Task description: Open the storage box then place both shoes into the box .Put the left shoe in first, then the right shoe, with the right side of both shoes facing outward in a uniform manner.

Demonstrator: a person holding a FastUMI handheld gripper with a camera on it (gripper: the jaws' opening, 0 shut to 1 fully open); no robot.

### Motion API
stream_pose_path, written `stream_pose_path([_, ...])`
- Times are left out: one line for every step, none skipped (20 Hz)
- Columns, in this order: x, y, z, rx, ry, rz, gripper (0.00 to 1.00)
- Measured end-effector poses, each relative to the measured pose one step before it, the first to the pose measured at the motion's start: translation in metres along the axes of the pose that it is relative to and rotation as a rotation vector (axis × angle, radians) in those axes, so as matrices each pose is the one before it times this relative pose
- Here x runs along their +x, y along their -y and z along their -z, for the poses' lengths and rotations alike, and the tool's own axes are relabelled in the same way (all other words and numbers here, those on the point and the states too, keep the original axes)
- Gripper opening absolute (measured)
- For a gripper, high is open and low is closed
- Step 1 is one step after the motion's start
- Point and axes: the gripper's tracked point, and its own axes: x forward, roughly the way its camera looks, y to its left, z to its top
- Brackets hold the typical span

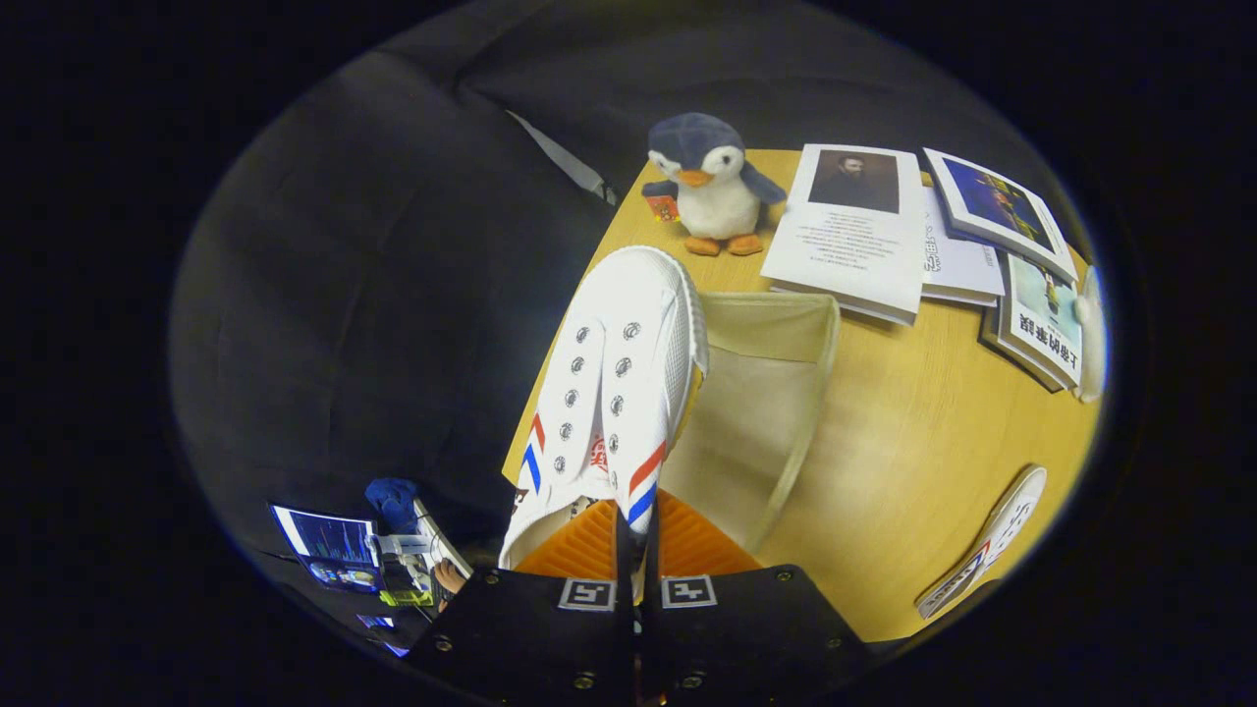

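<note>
My gripper (636, 535) is shut on the rear collar of a white lace-less sneaker (614, 383) with red and blue side stripes. The shoe hangs from the fingers, toe pointing away, above the left rim of the open beige fabric storage box (786, 432). The box stands on the wooden table (923, 462) just ahead and right of the fingers, and its inside looks bare where I can see it. The second white shoe (987, 545) lies on its side on the table to the right of the box, sole edge toward me.
A plush penguin (712, 182) stands beyond the box at the table's far side. Several books (933, 245) lie spread to its right. The table's left edge runs just under the held shoe. A lit screen (329, 545) sits low on the left, off the table.
</note>
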Motion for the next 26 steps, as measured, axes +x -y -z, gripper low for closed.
stream_pose_path([0.00766, -0.00152, -0.00189, -0.01483, -0.01008, 0.01392, 0.03])
stream_pose_path([0.00651, -0.00221, -0.00079, -0.00529, -0.00848, 0.01059, 0.03])
stream_pose_path([0.00382, -0.00318, 0.00180, 0.00041, -0.01124, 0.00726, 0.03])
stream_pose_path([0.00591, -0.00057, -0.00070, 0.00176, -0.01116, 0.00423, 0.03])
stream_pose_path([0.00685, 0.00078, -0.00068, 0.00077, -0.00870, 0.00442, 0.03])
stream_pose_path([0.00471, 0.00078, -0.00053, -0.00001, -0.00704, 0.00682, 0.03])
stream_pose_path([0.00388, 0.00016, 0.00001, -0.00315, -0.00554, 0.00979, 0.03])
stream_pose_path([0.00307, 0.00122, -0.00064, -0.00548, -0.00455, 0.01214, 0.03])
stream_pose_path([0.00226, 0.00007, 0.00010, -0.00891, -0.00176, 0.01098, 0.03])
stream_pose_path([0.00299, 0.00129, -0.00101, -0.00469, 0.00204, 0.00972, 0.03])
stream_pose_path([0.00243, -0.00108, -0.00185, -0.00287, 0.00232, 0.00089, 0.03])
stream_pose_path([0.00086, -0.00059, -0.00010, -0.01010, -0.00238, 0.00057, 0.03])
stream_pose_path([0.00150, -0.00241, 0.00067, -0.00451, -0.00107, -0.01319, 0.13])
stream_pose_path([0.00223, -0.00373, 0.00032, 0.00282, 0.00523, -0.01954, 0.24])
stream_pose_path([-0.00313, -0.00260, -0.00228, 0.00451, 0.01635, -0.01274, 0.45])
stream_pose_path([-0.00839, 0.00511, -0.00582, -0.01156, 0.02000, 0.02136, 0.72])
stream_pose_path([-0.00690, 0.00339, -0.00501, -0.01002, 0.01796, 0.00803, 0.99])
stream_pose_path([-0.00310, 0.00266, -0.00050, -0.00707, 0.01562, 0.00980, 0.98])
stream_pose_path([-0.00631, 0.00125, -0.00188, 0.00009, 0.01425, -0.00314, 0.97])
stream_pose_path([-0.00451, 0.00242, 0.00068, 0.00534, 0.01225, -0.00134, 0.97])
stream_pose_path([-0.00896, 0.00232, -0.00084, 0.00761, 0.01416, -0.00538, 0.97])
stream_pose_path([-0.00939, 0.00252, 0.00082, 0.00625, 0.01365, -0.00501, 0.97])
stream_pose_path([-0.00944, 0.00315, 0.00054, 0.00389, 0.01452, -0.00213, 0.97])
stream_pose_path([-0.01005, 0.00354, 0.00133, 0.00242, 0.01403, -0.00299, 0.97])
stream_pose_path([-0.00986, 0.00366, 0.00096, 0.00264, 0.01635, -0.00278, 0.97])
stream_pose_path([-0.00989, 0.00401, 0.00216, 0.00218, 0.01706, -0.00123, 0.97])
